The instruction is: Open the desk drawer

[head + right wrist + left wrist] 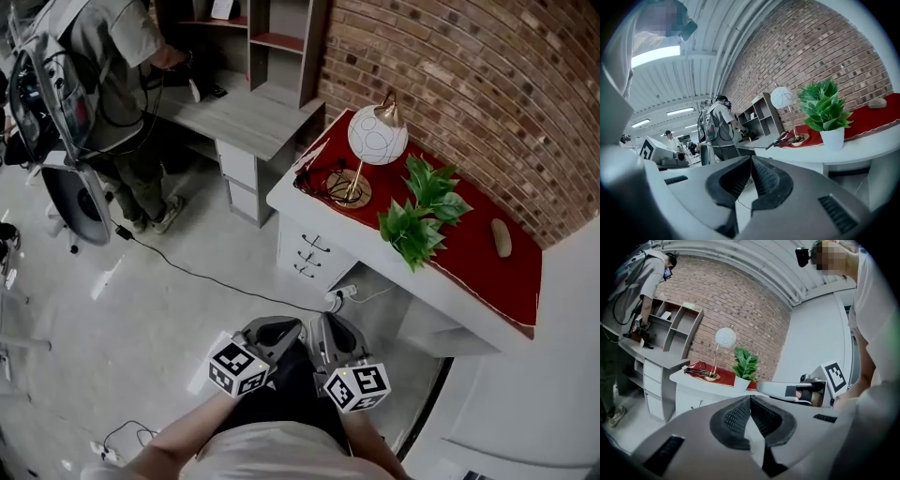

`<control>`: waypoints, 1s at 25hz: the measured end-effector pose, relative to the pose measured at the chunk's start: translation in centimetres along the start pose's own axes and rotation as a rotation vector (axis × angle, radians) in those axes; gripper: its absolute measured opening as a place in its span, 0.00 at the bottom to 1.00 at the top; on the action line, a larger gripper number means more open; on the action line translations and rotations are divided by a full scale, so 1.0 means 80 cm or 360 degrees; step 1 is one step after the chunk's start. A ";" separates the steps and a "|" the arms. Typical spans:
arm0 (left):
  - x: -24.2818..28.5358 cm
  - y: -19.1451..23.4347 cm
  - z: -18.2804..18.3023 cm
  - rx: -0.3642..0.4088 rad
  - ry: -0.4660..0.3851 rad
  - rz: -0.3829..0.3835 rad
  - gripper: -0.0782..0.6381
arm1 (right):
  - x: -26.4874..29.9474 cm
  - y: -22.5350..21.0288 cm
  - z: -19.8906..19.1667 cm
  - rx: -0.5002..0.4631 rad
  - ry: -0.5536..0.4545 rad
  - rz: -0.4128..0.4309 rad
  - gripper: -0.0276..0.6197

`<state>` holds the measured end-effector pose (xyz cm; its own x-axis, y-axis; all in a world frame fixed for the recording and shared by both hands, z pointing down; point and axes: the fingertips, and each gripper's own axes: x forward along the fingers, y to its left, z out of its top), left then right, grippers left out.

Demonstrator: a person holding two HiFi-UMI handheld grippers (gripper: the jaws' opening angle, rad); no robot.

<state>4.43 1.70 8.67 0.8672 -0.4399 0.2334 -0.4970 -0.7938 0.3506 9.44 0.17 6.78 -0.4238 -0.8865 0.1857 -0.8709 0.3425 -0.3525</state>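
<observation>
Brick wall at the back, and the white desk [412, 281] with its red mat stands in front of it. The drawer stack [309, 255] lies straight ahead of both claws, well apart across the floor. The left claw [275, 330] is pinched closed on nothing, and the right claw [335, 330] is the same, jaws together and empty. The drawer fronts face the claws, with the handles level across them. By my read, neither claw is clearly nearer.

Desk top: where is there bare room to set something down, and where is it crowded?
Free: the red mat between the plant and the small oval object, and the white strip of desk along its front edge. Crowded: the lamp end, where its base and tangled cables sit.
</observation>
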 end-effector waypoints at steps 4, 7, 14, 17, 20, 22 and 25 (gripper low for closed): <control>0.019 0.019 0.012 0.0009 0.0006 0.0005 0.12 | 0.027 -0.013 0.018 -0.0021 -0.0038 0.0032 0.07; 0.038 0.036 0.033 0.0039 -0.0031 -0.0001 0.12 | 0.046 -0.033 0.029 -0.0026 -0.0061 -0.0001 0.07; 0.054 0.073 0.069 0.0124 -0.0083 -0.0011 0.12 | 0.075 -0.054 0.057 -0.0073 -0.0146 -0.0049 0.07; 0.055 0.089 0.073 0.0130 -0.0090 0.0012 0.12 | 0.088 -0.055 0.062 -0.0100 -0.0155 -0.0035 0.07; 0.057 0.105 0.067 0.0116 -0.0084 0.0021 0.12 | 0.100 -0.055 0.059 -0.0116 -0.0160 -0.0024 0.07; 0.060 0.114 0.061 0.0106 -0.0080 0.0022 0.12 | 0.109 -0.055 0.056 -0.0126 -0.0170 -0.0011 0.07; 0.066 0.123 0.050 0.0108 -0.0072 0.0012 0.12 | 0.119 -0.057 0.052 -0.0144 -0.0191 0.0004 0.07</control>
<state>4.24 -10.08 9.69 0.8646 -0.4633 0.1943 -0.5017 -0.8163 0.2862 10.41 -11.15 6.34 -0.3982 -0.9145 0.0722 -0.8910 0.3669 -0.2674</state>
